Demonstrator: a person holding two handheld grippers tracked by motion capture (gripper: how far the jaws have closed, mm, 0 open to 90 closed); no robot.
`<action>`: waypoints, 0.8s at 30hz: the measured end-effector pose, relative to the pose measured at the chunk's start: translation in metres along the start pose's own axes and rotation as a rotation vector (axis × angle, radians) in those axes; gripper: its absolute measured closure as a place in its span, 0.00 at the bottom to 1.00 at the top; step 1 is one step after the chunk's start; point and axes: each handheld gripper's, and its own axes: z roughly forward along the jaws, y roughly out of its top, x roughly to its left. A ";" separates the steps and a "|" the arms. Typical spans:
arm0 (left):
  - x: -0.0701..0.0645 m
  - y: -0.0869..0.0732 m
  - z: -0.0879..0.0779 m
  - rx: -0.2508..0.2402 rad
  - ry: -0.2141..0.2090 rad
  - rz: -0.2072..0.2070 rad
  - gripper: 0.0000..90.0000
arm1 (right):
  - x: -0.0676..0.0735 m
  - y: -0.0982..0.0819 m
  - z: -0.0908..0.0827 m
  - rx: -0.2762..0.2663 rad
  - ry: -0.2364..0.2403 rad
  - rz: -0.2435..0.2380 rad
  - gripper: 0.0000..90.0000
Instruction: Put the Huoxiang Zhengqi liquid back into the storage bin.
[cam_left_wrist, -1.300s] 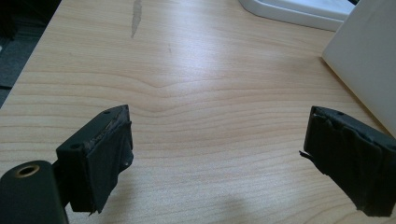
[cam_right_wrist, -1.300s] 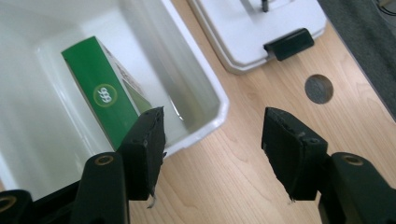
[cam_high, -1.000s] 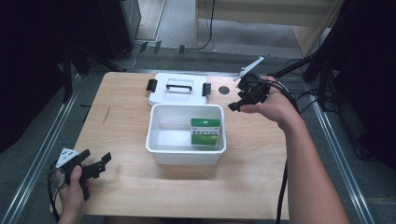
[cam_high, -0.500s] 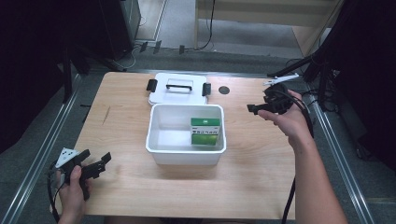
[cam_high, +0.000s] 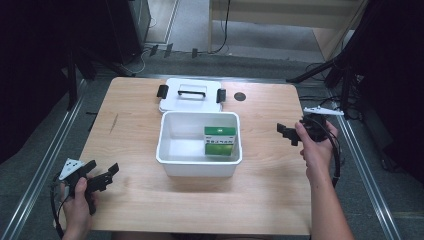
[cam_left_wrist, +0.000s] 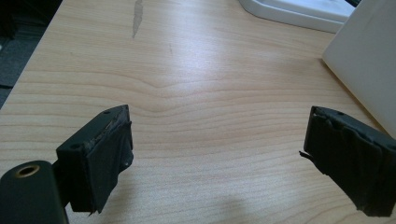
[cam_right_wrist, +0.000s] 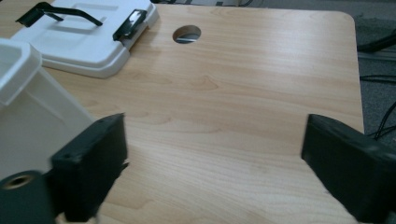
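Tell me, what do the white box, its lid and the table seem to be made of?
The box looks like plastic: smooth, even white walls with a moulded rim. The lid seems the same white plastic, with a black handle and clips. The table shows pale wood grain, matte; solid wood or laminate, I cannot tell.

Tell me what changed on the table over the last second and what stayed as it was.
The right gripper swung away from the far edge by the lid and came down toward the table's right side. Its jaws have just been opening and nothing is between them. The left gripper, open, kept its place at the near left corner. The white bin, its green boxes and the lid did not move.
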 end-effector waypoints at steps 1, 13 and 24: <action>0.000 0.000 0.000 0.001 0.001 0.000 0.10 | -0.001 -0.004 0.000 0.000 -0.002 0.003 0.01; 0.000 0.000 0.000 -0.001 0.003 0.001 0.10 | -0.016 -0.053 -0.011 -0.074 -0.082 0.019 0.00; 0.000 0.000 0.000 -0.001 0.003 0.002 0.10 | -0.032 -0.104 -0.024 -0.135 -0.107 0.061 0.00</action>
